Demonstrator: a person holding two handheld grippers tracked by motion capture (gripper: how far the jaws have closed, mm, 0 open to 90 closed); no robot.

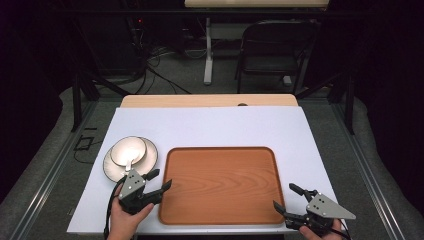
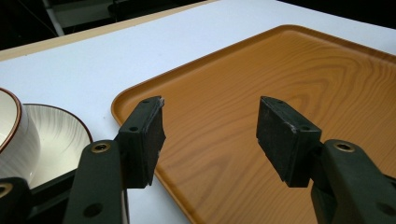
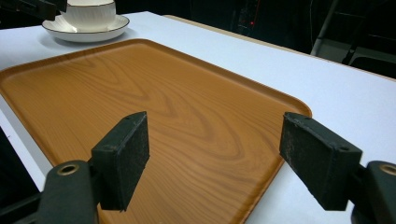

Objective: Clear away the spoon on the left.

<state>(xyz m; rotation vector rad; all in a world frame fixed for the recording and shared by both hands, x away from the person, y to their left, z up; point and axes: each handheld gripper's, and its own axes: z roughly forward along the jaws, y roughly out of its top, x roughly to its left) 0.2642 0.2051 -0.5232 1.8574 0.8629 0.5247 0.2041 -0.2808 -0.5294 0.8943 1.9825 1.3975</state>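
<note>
A brown wood-grain tray (image 1: 220,184) lies empty in the middle of the white table. Left of it a white cup (image 1: 128,151) with a dark rim stands on a white saucer (image 1: 148,156). My left gripper (image 1: 160,180) hovers open at the tray's left edge, just below the saucer, its jaws wide apart over the tray (image 2: 289,84) with the cup (image 2: 11,135) and the saucer (image 2: 58,135) at the left of its view. My right gripper (image 1: 287,197) stands open at the tray's front right corner (image 3: 140,93), nothing between its jaws; the cup (image 3: 88,14) shows far off.
The white table top (image 1: 210,125) ends in a wooden strip (image 1: 207,100) at the far side. A black chair (image 1: 275,47) and a table leg (image 1: 208,50) stand on the floor beyond. Cables trail on the floor at the back left.
</note>
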